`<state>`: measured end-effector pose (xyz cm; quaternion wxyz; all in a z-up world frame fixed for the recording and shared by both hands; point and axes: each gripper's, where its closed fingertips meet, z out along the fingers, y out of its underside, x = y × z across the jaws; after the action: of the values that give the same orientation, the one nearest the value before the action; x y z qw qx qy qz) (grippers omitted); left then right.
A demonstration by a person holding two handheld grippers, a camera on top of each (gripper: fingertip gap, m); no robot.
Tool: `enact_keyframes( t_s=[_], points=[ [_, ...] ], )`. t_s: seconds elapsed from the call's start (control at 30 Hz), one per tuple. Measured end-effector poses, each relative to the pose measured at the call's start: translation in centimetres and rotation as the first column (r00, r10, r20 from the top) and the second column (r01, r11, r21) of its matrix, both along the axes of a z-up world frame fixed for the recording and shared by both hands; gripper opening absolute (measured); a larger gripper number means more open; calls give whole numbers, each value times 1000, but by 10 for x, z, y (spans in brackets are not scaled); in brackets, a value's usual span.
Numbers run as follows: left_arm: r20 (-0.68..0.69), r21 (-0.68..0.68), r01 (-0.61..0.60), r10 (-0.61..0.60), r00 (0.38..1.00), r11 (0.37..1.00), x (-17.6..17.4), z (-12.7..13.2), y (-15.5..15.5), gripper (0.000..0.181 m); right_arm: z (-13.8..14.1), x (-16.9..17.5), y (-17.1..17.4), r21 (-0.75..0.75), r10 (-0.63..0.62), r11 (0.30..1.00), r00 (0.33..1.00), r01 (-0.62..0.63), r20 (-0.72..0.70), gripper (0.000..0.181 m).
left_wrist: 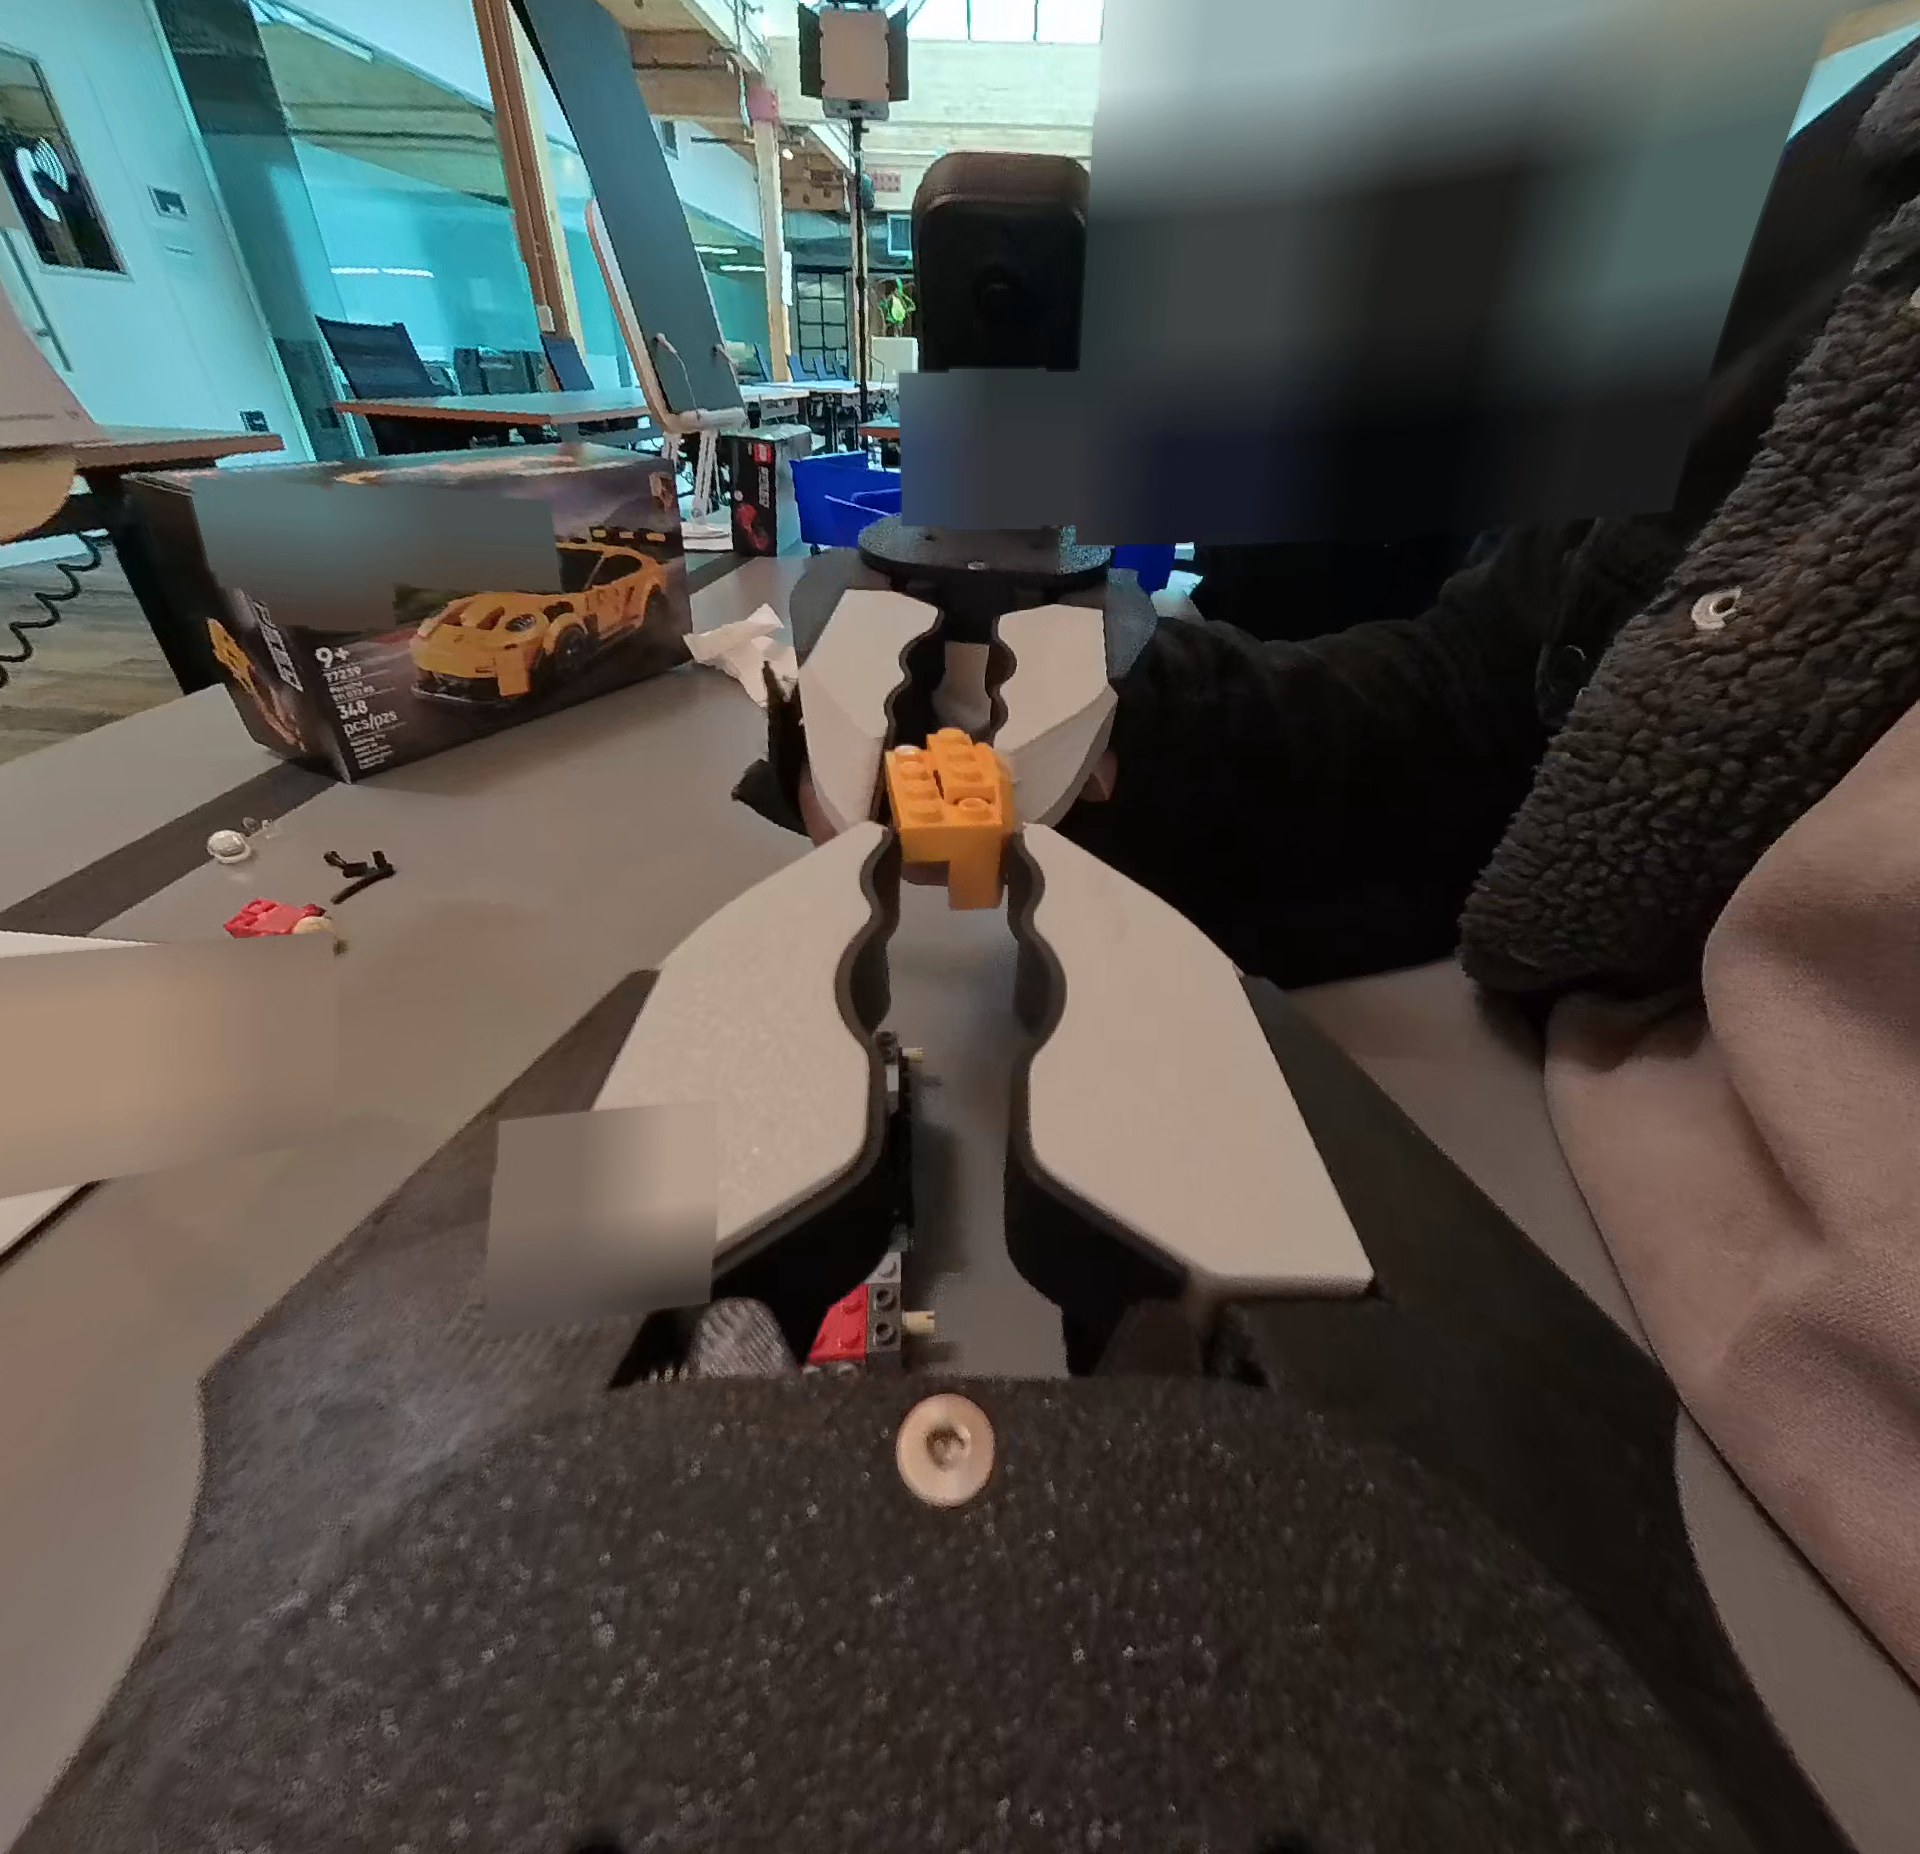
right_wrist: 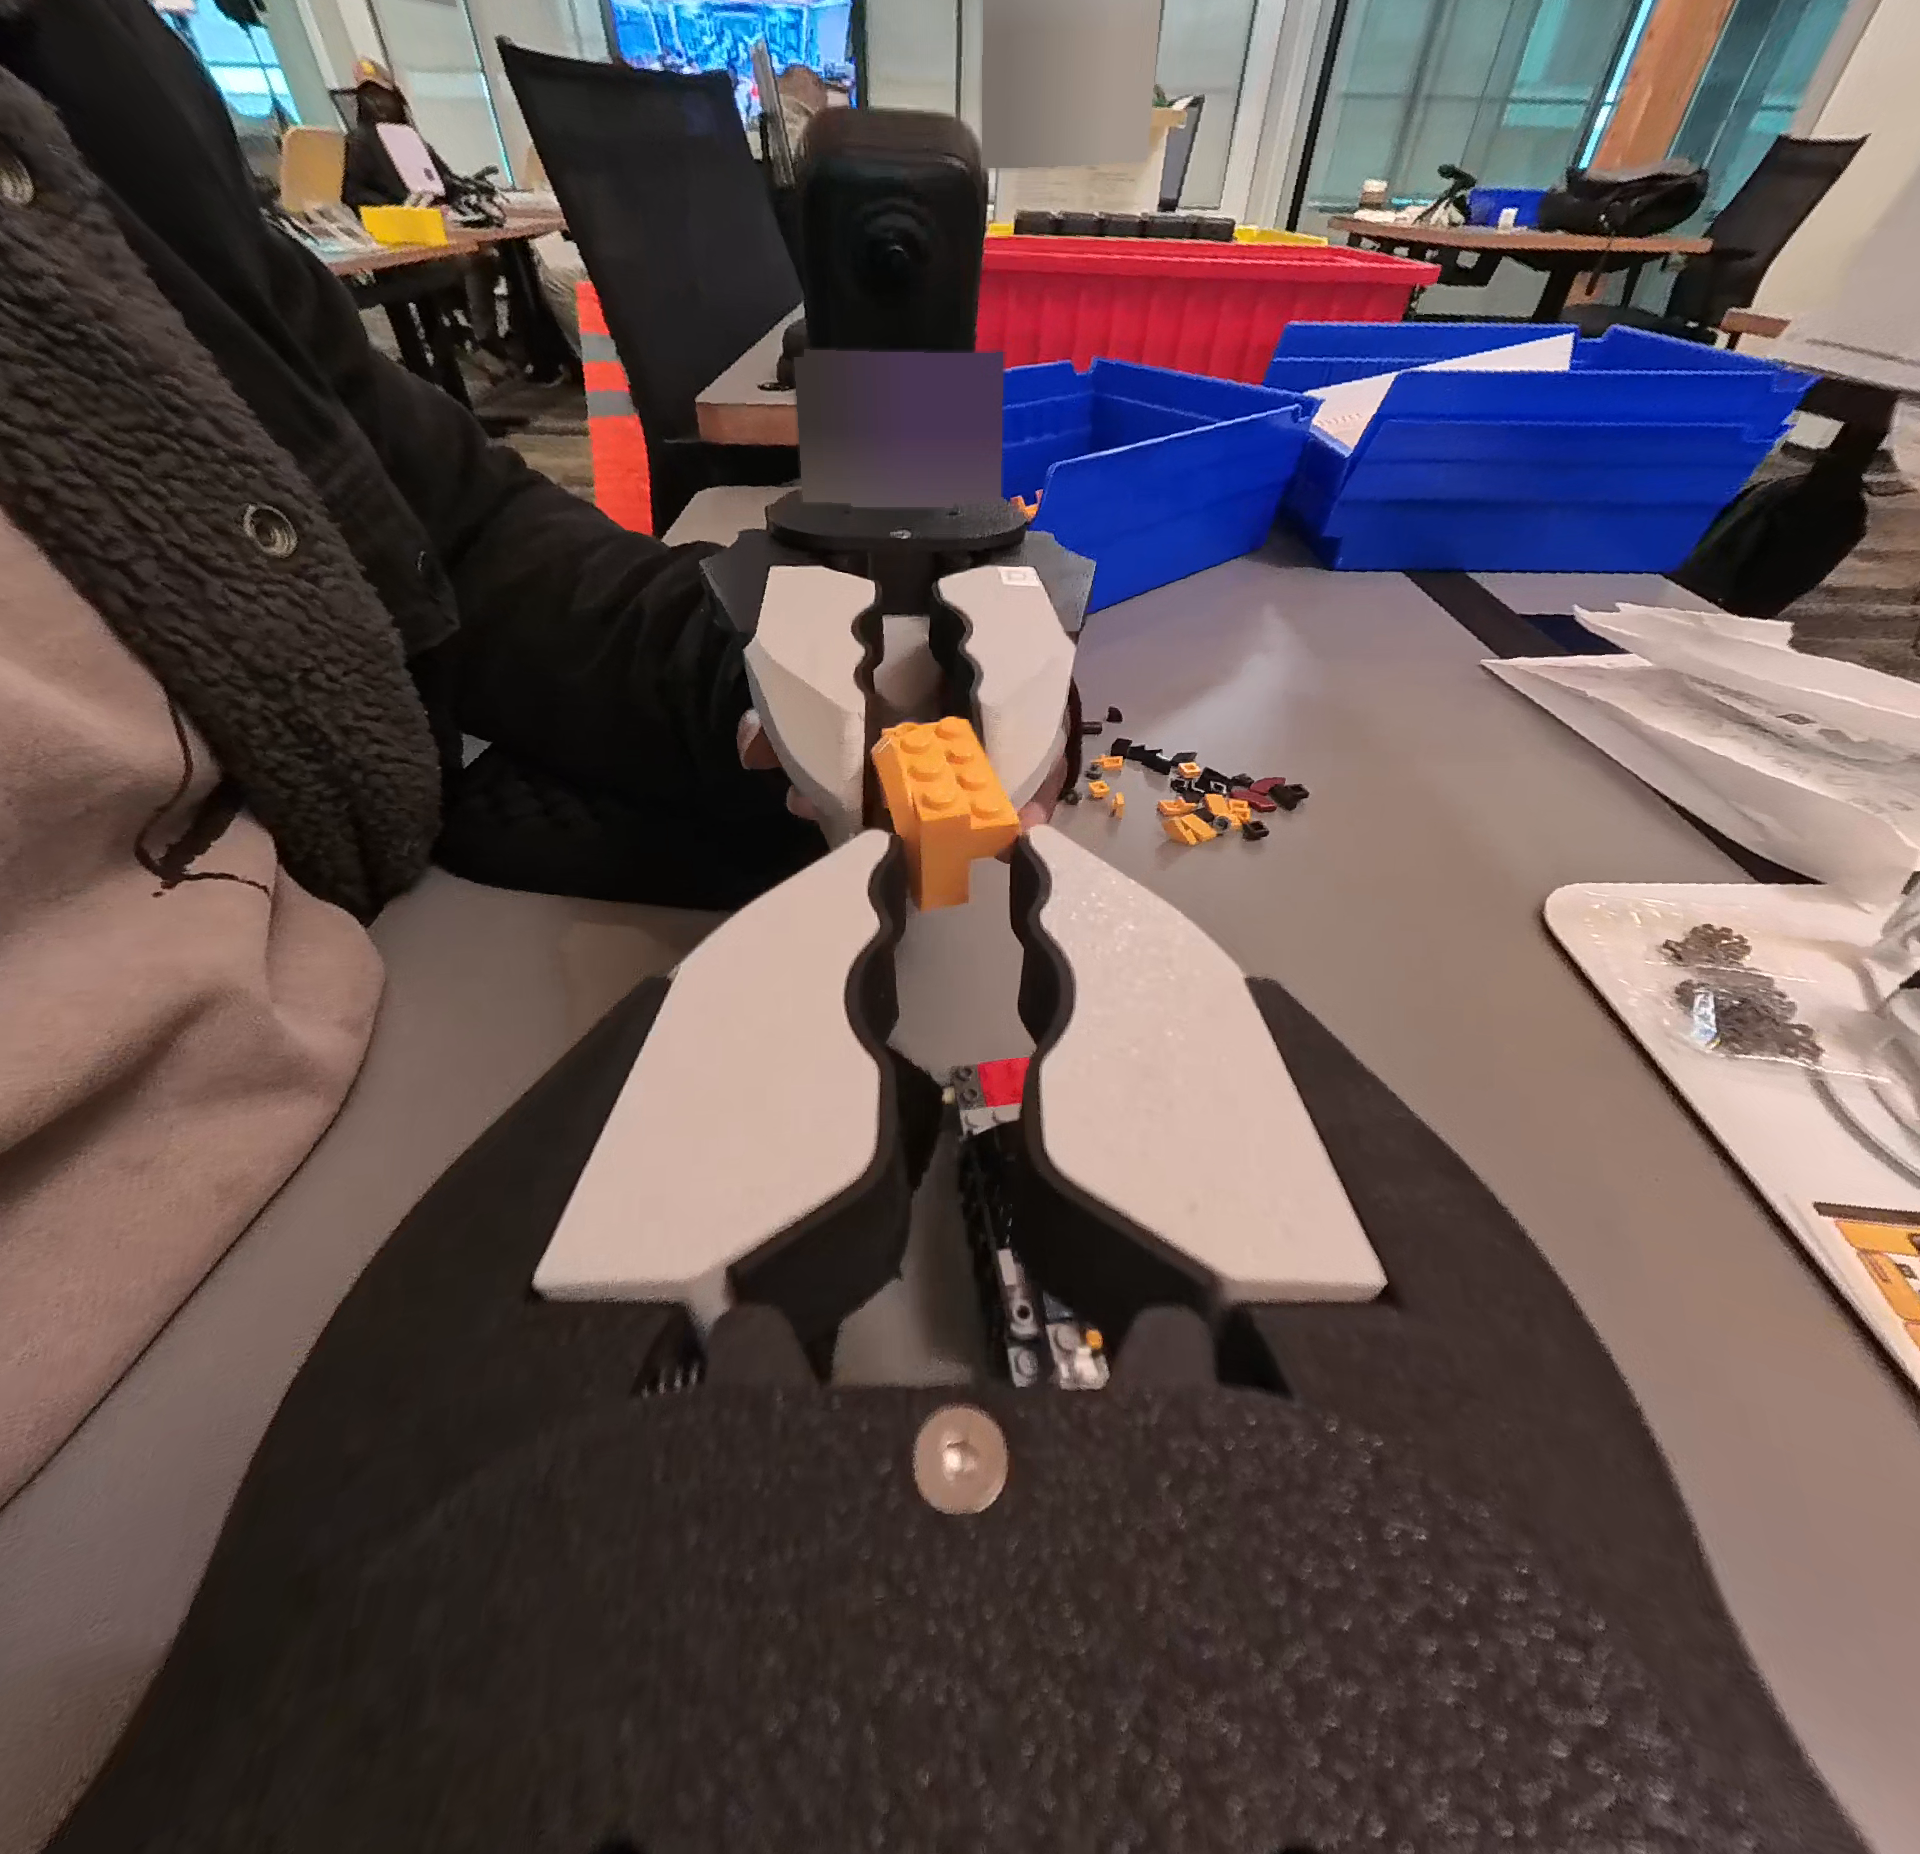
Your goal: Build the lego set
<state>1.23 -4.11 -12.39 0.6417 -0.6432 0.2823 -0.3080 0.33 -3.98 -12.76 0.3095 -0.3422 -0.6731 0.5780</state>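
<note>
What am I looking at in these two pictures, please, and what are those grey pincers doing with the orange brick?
There is no robot here. A person holds a two-finger pincer tool in each hand, and each tool has a camera looking along its grey fingers. One picture comes from the left gripper and the other from the right gripper, so each also shows the other tool facing it. Between them is an orange studded Lego block. The left gripper's tips press its sides; whether the right one also grips is unclear. On the grey table are a cardboard Lego box picturing a yellow car, scattered small orange and black pieces, stacked blue plastic bins and white paper sheets.
</note>
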Motion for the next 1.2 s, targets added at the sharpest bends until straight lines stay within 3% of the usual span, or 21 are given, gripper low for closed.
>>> enact_keyframes(
  t_s=[0.43, 0.83, 1.2],
  points=[
    [-40, -20, -16, 15, 999, 1000, -1, -2, 1, 19, 0, -1, 1, -6, -6, 1000, 1000, 6, -13, 20],
    [-36, -44, 65, -66, 997, 997, 7, -7, -6, 19, -2, 7, -6, 0, 68, 998, 998, -68, 7, 19],
    [-48, -44, -56, 53, 997, 998, -11, -7, 6, 18, 3, -2, 17, -43, -60, 997, 998, 60, 4, 25]
  ],
)
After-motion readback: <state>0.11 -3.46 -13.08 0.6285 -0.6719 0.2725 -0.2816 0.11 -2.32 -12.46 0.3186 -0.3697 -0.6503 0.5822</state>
